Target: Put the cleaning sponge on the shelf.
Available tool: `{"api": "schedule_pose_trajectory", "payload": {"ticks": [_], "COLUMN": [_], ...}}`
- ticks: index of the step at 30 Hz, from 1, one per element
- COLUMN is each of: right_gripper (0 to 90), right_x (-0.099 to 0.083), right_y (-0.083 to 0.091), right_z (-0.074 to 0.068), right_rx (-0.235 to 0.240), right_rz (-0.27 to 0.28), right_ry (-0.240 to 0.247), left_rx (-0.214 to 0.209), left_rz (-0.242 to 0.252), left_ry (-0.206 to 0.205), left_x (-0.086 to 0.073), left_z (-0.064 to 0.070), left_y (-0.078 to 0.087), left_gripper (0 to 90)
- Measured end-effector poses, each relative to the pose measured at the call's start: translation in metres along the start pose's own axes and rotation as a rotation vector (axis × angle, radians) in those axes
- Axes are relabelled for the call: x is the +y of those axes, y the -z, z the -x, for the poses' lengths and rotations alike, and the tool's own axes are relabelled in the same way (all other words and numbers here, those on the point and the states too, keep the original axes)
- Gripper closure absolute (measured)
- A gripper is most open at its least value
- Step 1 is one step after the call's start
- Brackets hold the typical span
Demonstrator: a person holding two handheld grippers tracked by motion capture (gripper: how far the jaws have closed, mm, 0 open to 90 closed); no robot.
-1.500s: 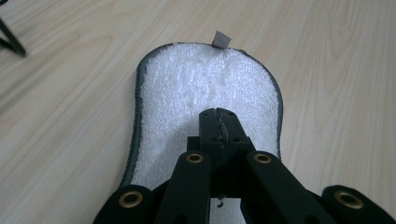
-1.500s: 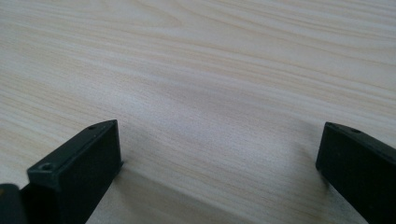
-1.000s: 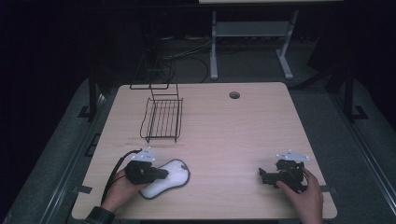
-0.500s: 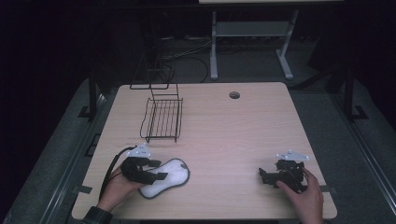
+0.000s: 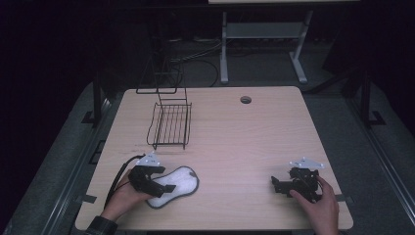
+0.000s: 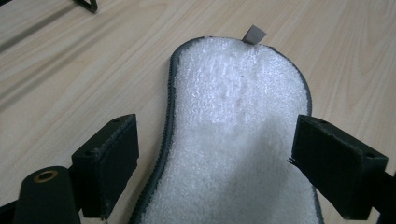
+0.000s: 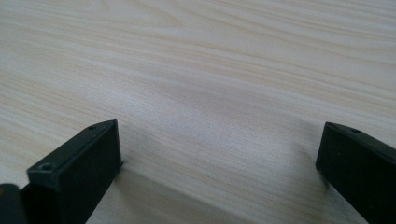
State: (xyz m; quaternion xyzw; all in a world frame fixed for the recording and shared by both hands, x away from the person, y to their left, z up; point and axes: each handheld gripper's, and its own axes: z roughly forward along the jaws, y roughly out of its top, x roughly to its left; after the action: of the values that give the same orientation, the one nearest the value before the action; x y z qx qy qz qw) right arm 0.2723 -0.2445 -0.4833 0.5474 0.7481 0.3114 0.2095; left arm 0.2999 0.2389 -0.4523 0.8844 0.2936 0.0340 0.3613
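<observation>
Left tongs (image 6: 215,154) now further over white insole (image 6: 238,140), open astride it; right tongs (image 7: 219,154) open.

1. Left gripper (image 5: 164,188): shifted slightly toward the near left table edge over the last second, then forward again onto the pad (image 6: 238,135); its spread jaws now straddle the pad's near end.
2. Pad: white face turned slightly; its far end now points further away from the left gripper.

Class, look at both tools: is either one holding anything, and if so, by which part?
Nothing is held. The left tool is open, its jaws straddling the narrow waist of the white insole without clamping it. The right tool is open over bare table.
</observation>
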Motion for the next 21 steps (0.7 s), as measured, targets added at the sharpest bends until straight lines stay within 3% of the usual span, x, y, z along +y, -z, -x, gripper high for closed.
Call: {"api": "schedule_pose_trajectory", "payload": {"ticks": [21], "right_gripper": [0.0], "right_x": [0.0], "right_y": [0.0], "right_z": [0.0], "right_rx": [0.0], "right_rz": [0.001], "right_ry": [0.001], "left_rx": [-0.011], "left_rz": [-0.033], "left_ry": [-0.036], "left_x": [-0.002], "left_z": [0.004], "left_y": [-0.013], "left_gripper": [12.8]}}
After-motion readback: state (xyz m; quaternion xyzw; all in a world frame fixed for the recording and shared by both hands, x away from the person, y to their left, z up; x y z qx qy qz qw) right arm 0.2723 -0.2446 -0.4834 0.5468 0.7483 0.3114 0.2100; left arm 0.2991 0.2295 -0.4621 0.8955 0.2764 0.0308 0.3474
